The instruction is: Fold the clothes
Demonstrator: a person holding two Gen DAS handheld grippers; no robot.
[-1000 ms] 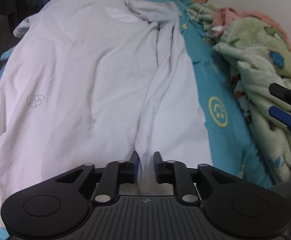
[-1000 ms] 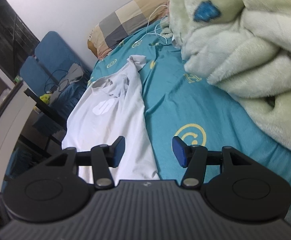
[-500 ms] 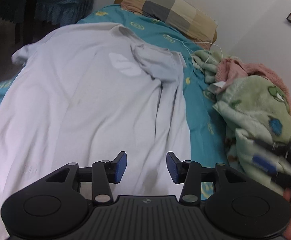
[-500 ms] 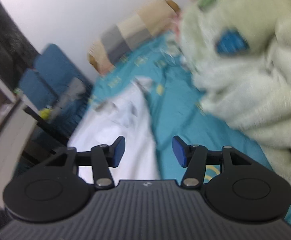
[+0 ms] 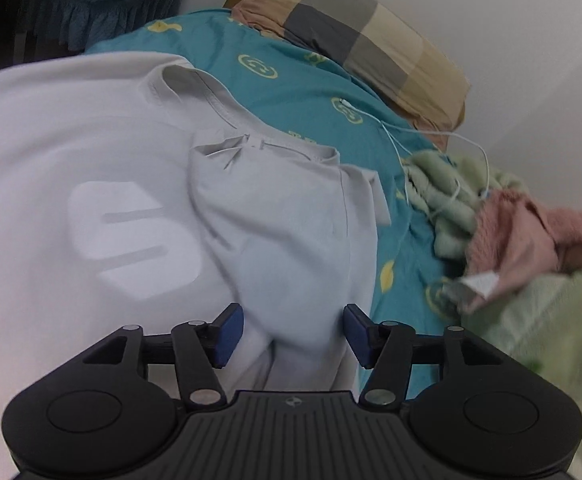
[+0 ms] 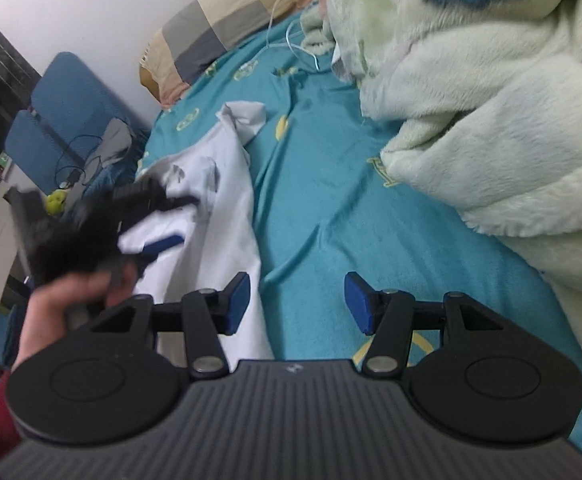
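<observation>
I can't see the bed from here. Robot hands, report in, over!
Left gripper open, over the folded sleeve. Right gripper open, empty, above the teal sheet. White T-shirt spread flat, one side folded in. Fluffy green blanket heaped alongside, not touching it.

Left gripper (image 5: pixel 293 335): jaws spread wide, nothing pinched.
Right gripper (image 6: pixel 295 303): jaws wide apart, empty.
Left hand (image 6: pixel 71 300): near left, gripping the blurred handle, apparently bare.
</observation>
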